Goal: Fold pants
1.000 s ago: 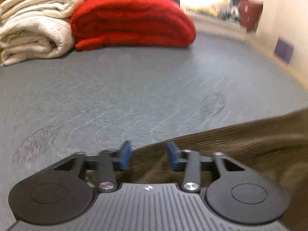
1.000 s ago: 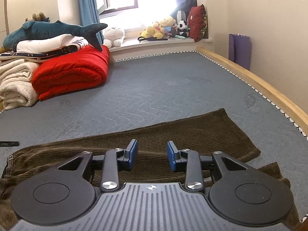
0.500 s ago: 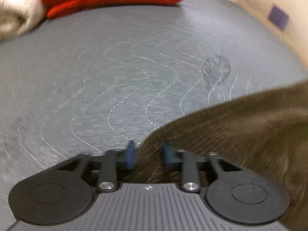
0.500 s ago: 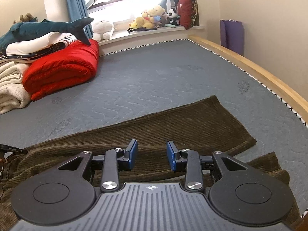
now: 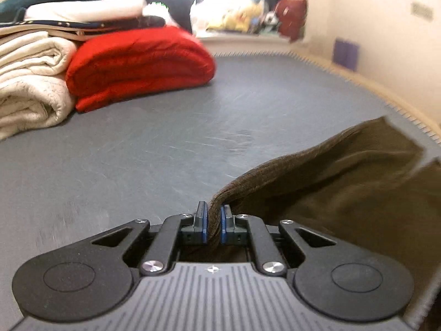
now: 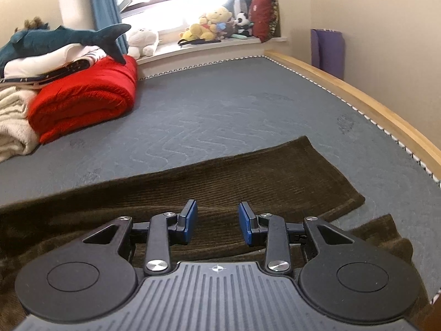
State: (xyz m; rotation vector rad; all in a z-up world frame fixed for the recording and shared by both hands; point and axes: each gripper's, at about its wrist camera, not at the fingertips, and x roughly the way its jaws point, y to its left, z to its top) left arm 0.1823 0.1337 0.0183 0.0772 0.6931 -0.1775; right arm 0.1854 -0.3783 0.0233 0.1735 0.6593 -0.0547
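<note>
A second ago the left gripper (image 5: 213,222) stood with its jaws apart around the edge of the brown corduroy pants (image 6: 248,182); its jaws have just been closing, and a bunched ridge of that fabric is now pinched between the blue pads (image 5: 203,224). The cloth by this gripper, flat on the grey mattress (image 5: 165,138) before, is now drawn up into a raised fold that runs off to the right toward the leg hems. The left wrist view, aimed low at the quilting half a second ago, now takes in the red folded blanket (image 5: 140,63) and the cream blankets (image 5: 30,80) again, with motion blur.

The right gripper (image 6: 217,224) is unchanged: its jaws are held apart above the pants, with nothing seen between them.

Only the right wrist view shows the pants laid lengthwise across the mattress with one leg hem set ahead of the other, the wooden bed rail (image 6: 358,96), the plush shark (image 6: 63,40) on the bedding stack, and the soft toys (image 6: 215,24) on the window sill sharply. Only the left wrist view shows the clamp itself.
</note>
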